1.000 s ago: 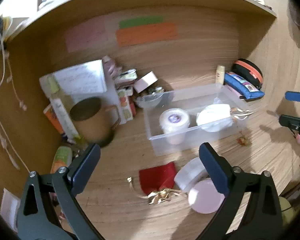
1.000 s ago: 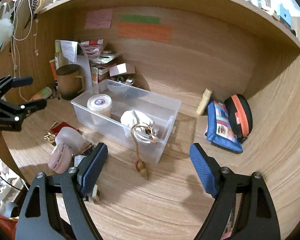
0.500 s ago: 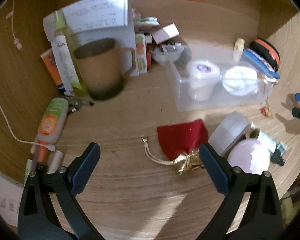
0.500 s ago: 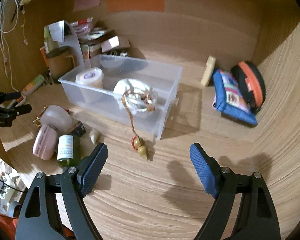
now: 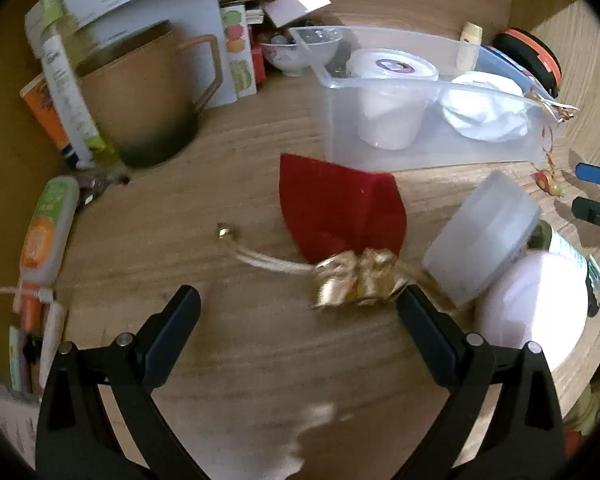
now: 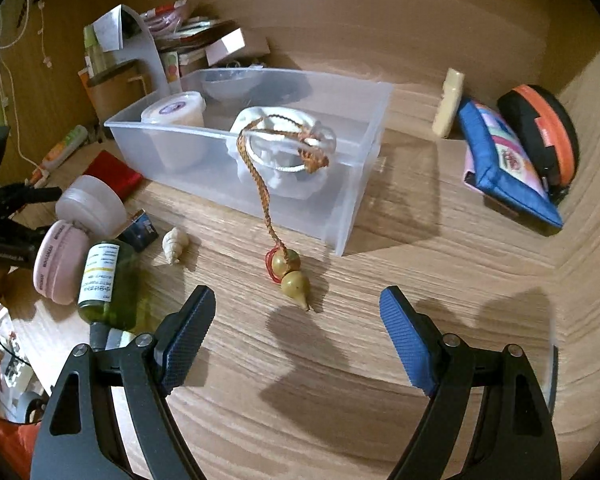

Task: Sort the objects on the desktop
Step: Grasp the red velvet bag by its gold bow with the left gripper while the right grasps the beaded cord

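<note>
One red pouch point(image 5: 340, 208) — gold mouth point(image 5: 356, 280) tongs-ward

Left wrist view: motion blur smears the brown mug point(image 5: 140, 104) and gold bow point(image 5: 356, 280); carton print point(image 5: 72, 96) unreadable. Pink case point(image 5: 536, 308) overexposed, partly behind the frosted jar point(image 5: 484, 240).

Right wrist view: green bottle point(image 6: 108, 280) neck hidden behind the gripper finger point(image 6: 188, 336); label text too small. Red pouch point(image 6: 114, 170) half covered by the jar.
</note>
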A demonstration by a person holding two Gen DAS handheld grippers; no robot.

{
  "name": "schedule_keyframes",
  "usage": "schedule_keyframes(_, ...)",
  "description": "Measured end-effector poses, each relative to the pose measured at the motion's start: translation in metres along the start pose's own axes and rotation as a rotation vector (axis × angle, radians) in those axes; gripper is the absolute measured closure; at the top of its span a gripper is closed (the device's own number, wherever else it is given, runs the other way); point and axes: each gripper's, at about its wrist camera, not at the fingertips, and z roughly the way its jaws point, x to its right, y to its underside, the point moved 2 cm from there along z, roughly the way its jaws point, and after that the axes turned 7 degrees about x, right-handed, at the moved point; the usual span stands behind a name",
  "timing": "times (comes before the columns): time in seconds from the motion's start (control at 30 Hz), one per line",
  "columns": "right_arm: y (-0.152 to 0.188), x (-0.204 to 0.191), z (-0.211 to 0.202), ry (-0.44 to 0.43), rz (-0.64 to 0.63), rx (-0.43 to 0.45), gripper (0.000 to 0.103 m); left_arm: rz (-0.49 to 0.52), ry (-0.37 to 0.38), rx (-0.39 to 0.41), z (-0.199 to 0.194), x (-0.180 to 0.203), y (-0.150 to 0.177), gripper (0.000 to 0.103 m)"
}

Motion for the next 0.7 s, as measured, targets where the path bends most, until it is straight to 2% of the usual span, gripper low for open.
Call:
schedule_keyframes(0.4, -0.007, 0.002, 0.019, -0.036, -0.018, -0.024, 0.023, 0.026, 0.060, -0.004, 0.022, 0.005, -0.023, 0.003)
schedule_keyframes(0.5, -0.008, 0.002, 0.022, -0.045, -0.022, -0.031, 0.030, 0.029, 0.069, 0.006, 0.025, 0.006, -0.025, 0.003)
schedule_keyframes(0.57, -0.008, 0.002, 0.025, -0.047, -0.026, -0.035, 0.035, 0.034, 0.068, 0.021, 0.025, 0.006, -0.025, 0.005)
schedule_keyframes(0.7, -0.009, 0.004, 0.030, -0.046, -0.027, -0.049, 0.043, 0.027, 0.088, 0.027, 0.024, 0.008, -0.025, 0.017)
